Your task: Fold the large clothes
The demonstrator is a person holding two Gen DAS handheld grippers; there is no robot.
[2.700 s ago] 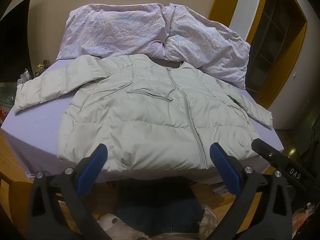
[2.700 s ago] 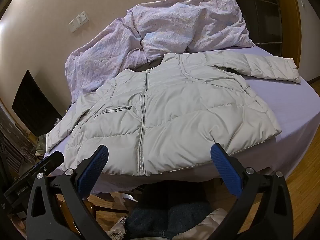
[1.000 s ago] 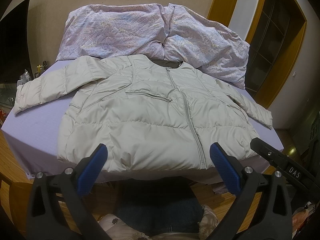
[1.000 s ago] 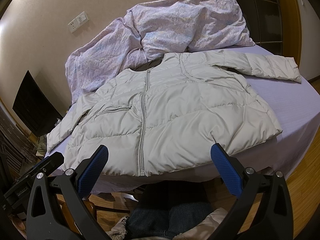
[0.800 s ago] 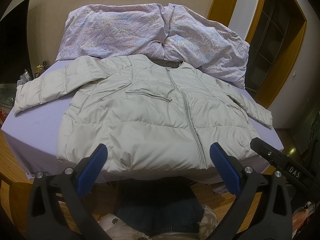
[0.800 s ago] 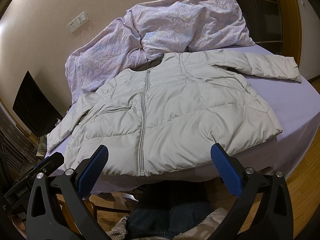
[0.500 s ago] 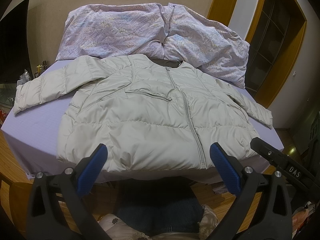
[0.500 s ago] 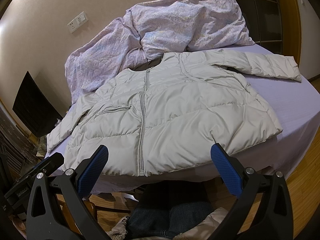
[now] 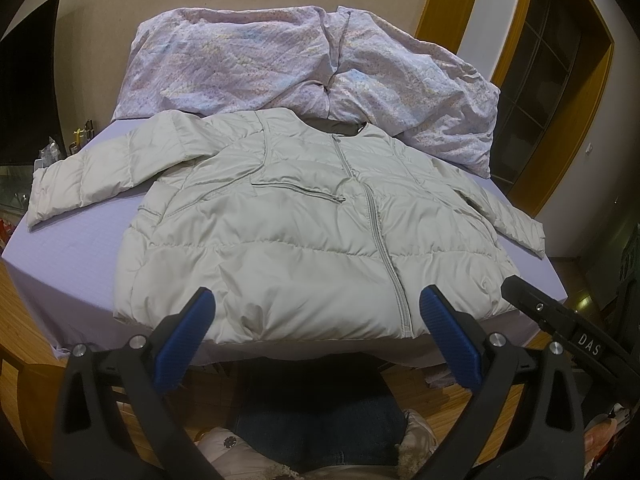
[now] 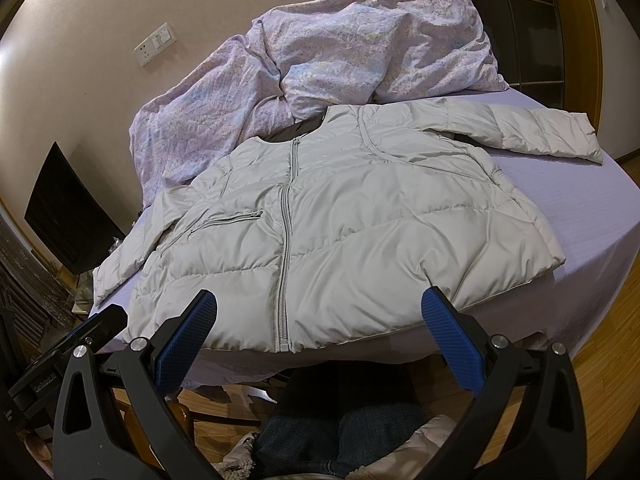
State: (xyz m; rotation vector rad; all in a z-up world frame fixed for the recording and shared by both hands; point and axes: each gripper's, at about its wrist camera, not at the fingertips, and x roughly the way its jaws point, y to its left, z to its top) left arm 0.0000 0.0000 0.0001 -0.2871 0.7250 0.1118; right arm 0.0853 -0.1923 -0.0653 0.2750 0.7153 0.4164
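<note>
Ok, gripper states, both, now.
Left gripper: open, holding nothing, short of the jacket hem.
Right gripper: open, holding nothing, also short of the hem.

Approach from the near edge of the bed (image 9: 68, 256) unobstructed: left tool (image 9: 316, 316) and right tool (image 10: 318, 316) both spread wide, held short of the hem, touching nothing. Padded jacket (image 9: 304, 224) spread flat across the middle of the bed. Bare sheet on both flanks: a broad strip between the outstretched sleeve (image 9: 92, 176) and the body on the left, a wide patch (image 10: 580, 208) on the right. Far side closed off by a heaped quilt (image 9: 288, 68) against the wall, touching the collar. Other tool's arm (image 9: 560, 320) intruding low at right in the left wrist view.
</note>
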